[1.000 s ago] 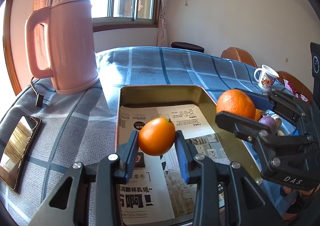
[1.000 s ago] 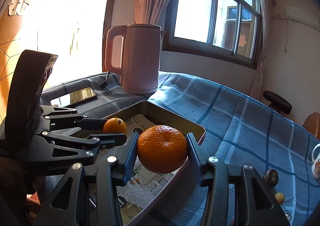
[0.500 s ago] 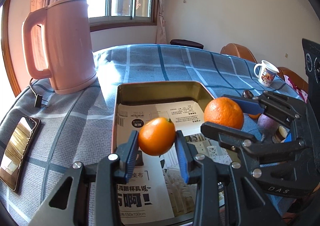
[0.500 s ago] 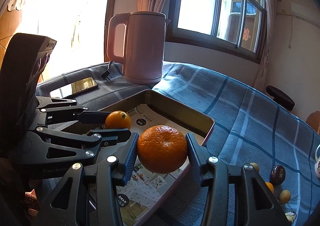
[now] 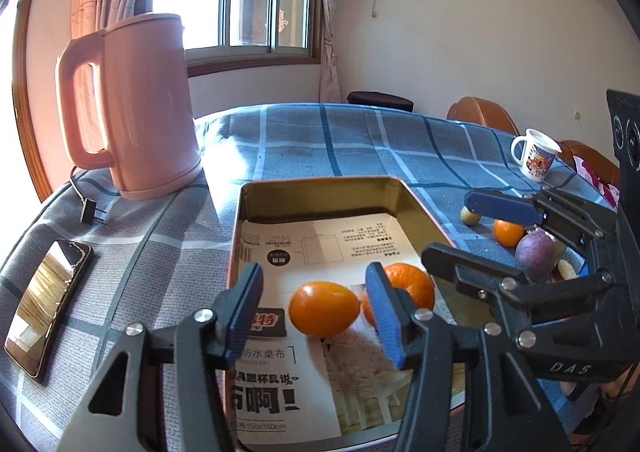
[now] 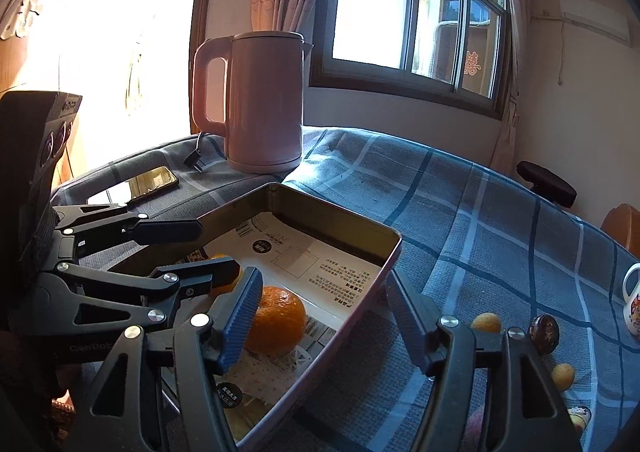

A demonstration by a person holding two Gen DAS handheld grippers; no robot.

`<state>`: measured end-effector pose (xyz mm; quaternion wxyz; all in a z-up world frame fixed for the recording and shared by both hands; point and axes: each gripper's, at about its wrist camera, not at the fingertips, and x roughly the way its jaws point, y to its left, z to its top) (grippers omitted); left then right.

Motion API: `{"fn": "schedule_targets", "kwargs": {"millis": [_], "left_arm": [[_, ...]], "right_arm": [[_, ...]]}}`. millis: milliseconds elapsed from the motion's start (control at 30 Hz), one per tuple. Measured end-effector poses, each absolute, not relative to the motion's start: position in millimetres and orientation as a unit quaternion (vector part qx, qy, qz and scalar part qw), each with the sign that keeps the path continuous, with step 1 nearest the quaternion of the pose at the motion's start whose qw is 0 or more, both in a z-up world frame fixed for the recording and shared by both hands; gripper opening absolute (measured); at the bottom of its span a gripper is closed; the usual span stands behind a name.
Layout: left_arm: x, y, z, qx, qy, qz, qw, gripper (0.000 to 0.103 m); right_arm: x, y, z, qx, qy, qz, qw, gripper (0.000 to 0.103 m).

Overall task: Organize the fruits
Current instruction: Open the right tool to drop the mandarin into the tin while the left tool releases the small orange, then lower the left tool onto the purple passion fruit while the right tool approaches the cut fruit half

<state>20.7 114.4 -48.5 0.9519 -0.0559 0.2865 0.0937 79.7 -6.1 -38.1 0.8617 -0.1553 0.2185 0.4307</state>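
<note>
Both the left gripper (image 5: pixel 316 316) and right gripper (image 6: pixel 320 316) hold their fingers spread, empty; the kumquat (image 5: pixel 324 309) and mandarin (image 6: pixel 276 320) lie touching in the tin tray (image 6: pixel 340 220), mandarin at the kumquat's 2 o'clock.

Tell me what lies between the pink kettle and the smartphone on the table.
Between the pink kettle and the smartphone, the kettle's black power plug and cord lie on the checked tablecloth. Both wrist views show it.

Two oranges (image 5: pixel 323 314) in tray (image 5: pixel 320 183)
</note>
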Motion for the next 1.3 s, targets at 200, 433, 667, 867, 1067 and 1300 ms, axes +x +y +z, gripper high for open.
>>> {"fn": "schedule_targets", "kwargs": {"millis": [200,433,667,867,1067,1300], "left_arm": [[12.1,95.0,-33.5,-0.058,0.247,0.073,0.965,0.079],[19.3,61.9,-33.0,-0.043,0.246,0.037,0.968,0.079],[30.0,27.6,-33.1,-0.015,0.256,0.01,0.967,0.08],[42.4,1.0,-34.3,-0.005,0.267,-0.023,0.963,0.082],[51.7,-15.4,-39.7,0.0,0.282,-0.042,0.958,0.082],[58.2,-27.9,-40.1,0.006,0.288,-0.062,0.955,0.082]], "right_arm": [[64.2,-50.5,-28.7,-0.162,0.19,0.389,0.887,0.066],[73.5,-124.9,-36.1,-0.147,0.222,0.304,0.915,0.066],[95.2,-160.6,-49.9,-0.108,0.282,0.284,0.91,0.066],[96.3,-154.0,-65.0,-0.12,0.306,0.3,0.896,0.066],[103.3,-152.0,-72.9,-0.123,0.331,0.303,0.885,0.052],[100.3,-153.5,-72.9,-0.121,0.326,0.31,0.885,0.036]]}}
